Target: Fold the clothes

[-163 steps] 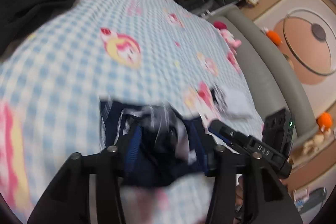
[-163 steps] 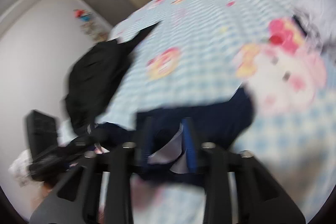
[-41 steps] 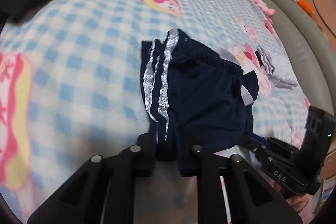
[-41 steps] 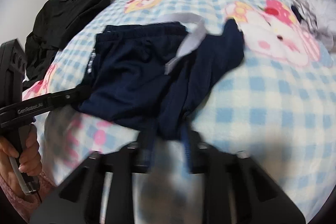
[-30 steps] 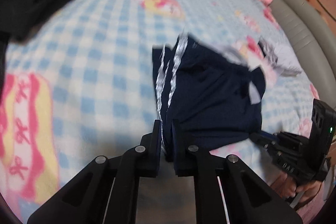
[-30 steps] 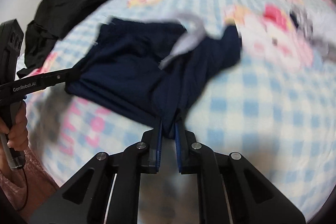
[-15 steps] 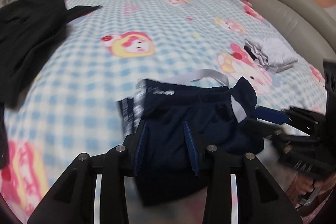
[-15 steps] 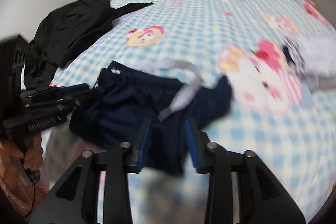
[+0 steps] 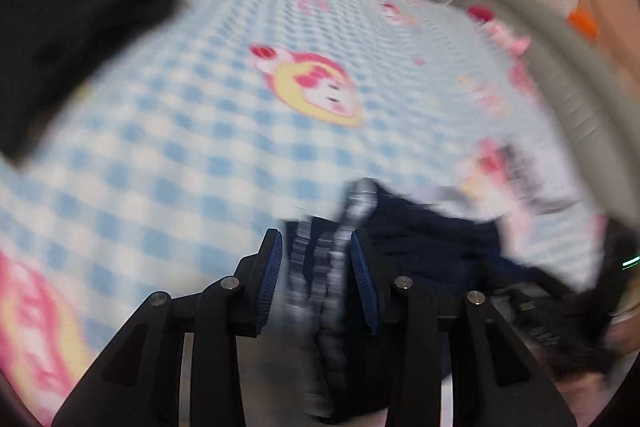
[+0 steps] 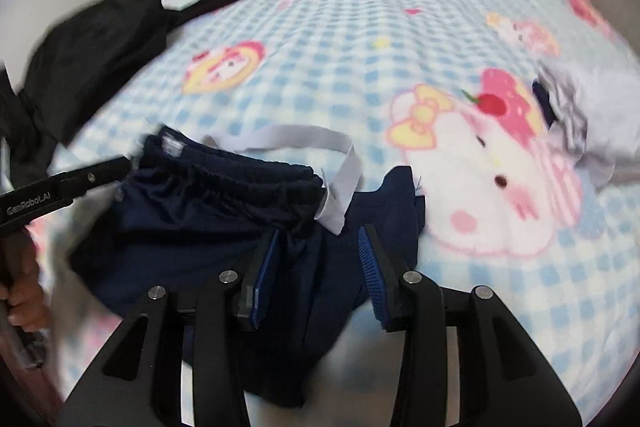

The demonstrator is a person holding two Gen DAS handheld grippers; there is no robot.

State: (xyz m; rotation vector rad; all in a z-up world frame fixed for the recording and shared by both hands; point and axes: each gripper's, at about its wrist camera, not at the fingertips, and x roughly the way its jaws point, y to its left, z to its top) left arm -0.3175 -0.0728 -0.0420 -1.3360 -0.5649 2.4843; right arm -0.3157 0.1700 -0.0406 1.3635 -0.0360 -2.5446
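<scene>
Navy shorts (image 10: 208, 211) with white side stripes and a grey drawstring (image 10: 340, 183) lie bunched on the checked bed near its front edge. My right gripper (image 10: 316, 267) is open, its jaws on either side of the shorts' right part. My left gripper (image 9: 316, 267) is open around the striped side edge (image 9: 320, 267); that view is motion-blurred. The left gripper also shows in the right wrist view (image 10: 92, 175) at the shorts' left end.
A black garment (image 10: 92, 47) lies at the bed's far left. A folded grey and dark piece of clothing (image 10: 580, 111) sits at the right. The blue checked blanket (image 10: 360, 39) stretches beyond. A grey padded bed rim (image 9: 560, 67) runs along the right.
Both grippers let go of the shorts' hem and now stand open over the shorts. The left gripper swung toward the striped side; the shorts lie dropped on the bed.
</scene>
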